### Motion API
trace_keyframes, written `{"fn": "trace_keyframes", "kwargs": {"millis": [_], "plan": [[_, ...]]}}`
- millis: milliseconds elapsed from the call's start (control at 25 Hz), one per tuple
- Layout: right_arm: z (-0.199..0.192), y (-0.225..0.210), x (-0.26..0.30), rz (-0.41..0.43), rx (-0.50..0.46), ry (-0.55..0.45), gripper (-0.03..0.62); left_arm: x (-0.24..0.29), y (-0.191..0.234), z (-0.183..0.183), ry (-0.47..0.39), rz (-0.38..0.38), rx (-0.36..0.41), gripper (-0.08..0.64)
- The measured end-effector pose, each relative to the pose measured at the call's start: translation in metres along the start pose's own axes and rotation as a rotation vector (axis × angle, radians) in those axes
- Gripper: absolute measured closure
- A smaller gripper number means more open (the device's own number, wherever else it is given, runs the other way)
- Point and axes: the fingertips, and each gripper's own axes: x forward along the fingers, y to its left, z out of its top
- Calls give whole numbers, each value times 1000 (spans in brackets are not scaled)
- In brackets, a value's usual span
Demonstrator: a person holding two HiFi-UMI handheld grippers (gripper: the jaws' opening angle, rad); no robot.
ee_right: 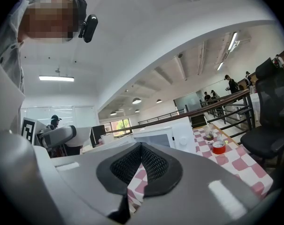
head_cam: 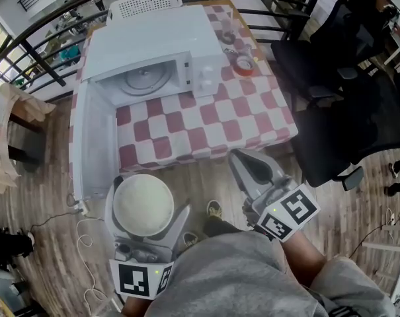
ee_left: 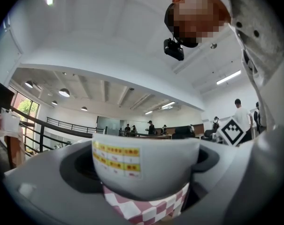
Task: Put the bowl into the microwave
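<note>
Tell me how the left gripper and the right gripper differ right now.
The left gripper has its jaws clamped on the white bowl; the right gripper has its jaws together on nothing. The left gripper hangs beside the open microwave door, while the right gripper points at the front edge of the checked table. Both are grey, carry a marker cube and are held off the table.

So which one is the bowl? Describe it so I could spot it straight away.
Find the checked table with the open white microwave. Just off its near edge, over the wooden floor, the left gripper holds the bowl in its jaws. It is round and plain white, with a yellow label on its side; the right gripper beside it is empty.
</note>
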Motion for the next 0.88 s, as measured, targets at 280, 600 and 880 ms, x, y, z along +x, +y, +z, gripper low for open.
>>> {"fn": "trace_keyframes", "kwargs": {"millis": [280, 600, 880], "plan": [[2, -12, 12, 42, -5, 3, 592, 16, -3, 3, -9, 27, 14, 29], [3, -22, 11, 56, -7, 2, 592, 27, -10, 1, -10, 46, 18, 29], [8, -36, 8, 47, -14, -8, 592, 40, -20, 6, -22, 29, 12, 29]]}}
